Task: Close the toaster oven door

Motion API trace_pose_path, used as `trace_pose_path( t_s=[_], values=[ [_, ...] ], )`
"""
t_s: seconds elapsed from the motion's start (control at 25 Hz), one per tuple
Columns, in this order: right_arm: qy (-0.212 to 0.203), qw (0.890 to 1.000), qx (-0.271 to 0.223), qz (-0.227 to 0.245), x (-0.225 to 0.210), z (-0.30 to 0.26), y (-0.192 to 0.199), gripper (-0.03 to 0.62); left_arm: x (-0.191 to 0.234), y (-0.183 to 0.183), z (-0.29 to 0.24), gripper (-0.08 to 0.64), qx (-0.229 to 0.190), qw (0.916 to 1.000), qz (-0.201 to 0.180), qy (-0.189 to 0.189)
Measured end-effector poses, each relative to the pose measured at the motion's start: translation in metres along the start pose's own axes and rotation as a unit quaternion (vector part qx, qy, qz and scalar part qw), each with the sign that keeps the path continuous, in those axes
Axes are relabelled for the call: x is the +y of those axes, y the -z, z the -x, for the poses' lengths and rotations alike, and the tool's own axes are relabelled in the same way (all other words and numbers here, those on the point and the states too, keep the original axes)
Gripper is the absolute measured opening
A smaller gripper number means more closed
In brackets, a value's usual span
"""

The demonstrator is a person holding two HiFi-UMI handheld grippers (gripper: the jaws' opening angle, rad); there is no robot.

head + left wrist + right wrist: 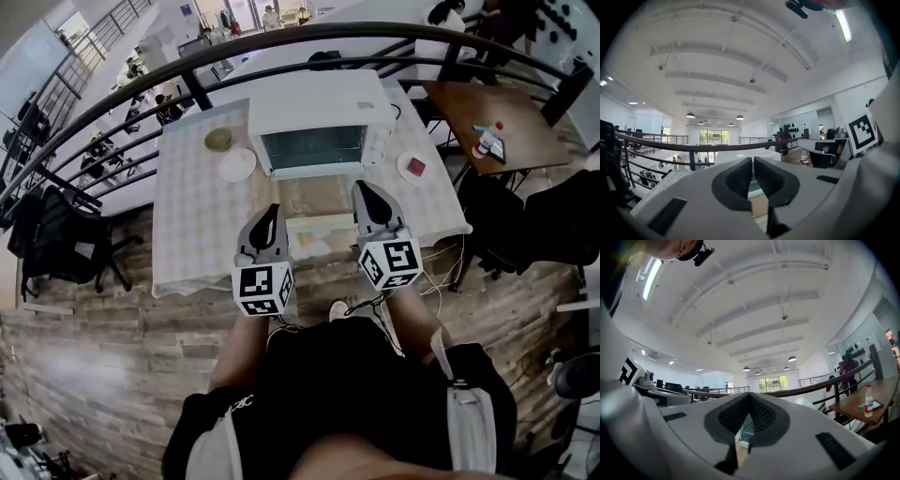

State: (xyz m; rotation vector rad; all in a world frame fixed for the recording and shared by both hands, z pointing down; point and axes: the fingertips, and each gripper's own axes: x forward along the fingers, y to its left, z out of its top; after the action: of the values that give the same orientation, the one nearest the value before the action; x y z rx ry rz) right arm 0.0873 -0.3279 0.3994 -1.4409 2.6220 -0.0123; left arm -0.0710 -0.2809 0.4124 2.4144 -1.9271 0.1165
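- The left gripper has its jaws pressed together on nothing. It hovers over the near part of the tabletop, just left of the lowered door, probably so its closed tips can push rather than grasp.
- The toaster oven stands at the far middle of the tabletop. Its glass door is dropped flat toward the person and lies between the two grippers, so either gripper could reach its front edge to lift it.
- The right gripper is likewise closed and empty, at the door's right edge. Whether it touches the door or hangs just above it cannot be told.
- The door's handle is hard to make out. Both gripper views show mostly ceiling, with only a sliver of the oven below the jaws.
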Motion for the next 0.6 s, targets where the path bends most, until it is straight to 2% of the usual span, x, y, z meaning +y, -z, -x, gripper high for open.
trace_pose_path(
  t_s=[0.4, 0.48, 0.6],
  values=[
    [0.007, 1.0, 0.02, -0.008, -0.022, -0.036, 0.024, 0.0, 0.023, 0.009, -0.042, 0.025, 0.019, 0.9998, 0.003, 0.002],
    [0.009, 0.999, 0.03, -0.009, -0.026, -0.04, 0.033, 0.07, 0.026, 0.011, -0.047, 0.025, 0.022, 0.9997, -0.001, 0.009],
    [0.024, 0.998, 0.054, -0.013, -0.035, -0.042, 0.054, 0.083, 0.033, 0.016, -0.054, 0.025, 0.029, 0.9994, -0.002, 0.016]
  ],
)
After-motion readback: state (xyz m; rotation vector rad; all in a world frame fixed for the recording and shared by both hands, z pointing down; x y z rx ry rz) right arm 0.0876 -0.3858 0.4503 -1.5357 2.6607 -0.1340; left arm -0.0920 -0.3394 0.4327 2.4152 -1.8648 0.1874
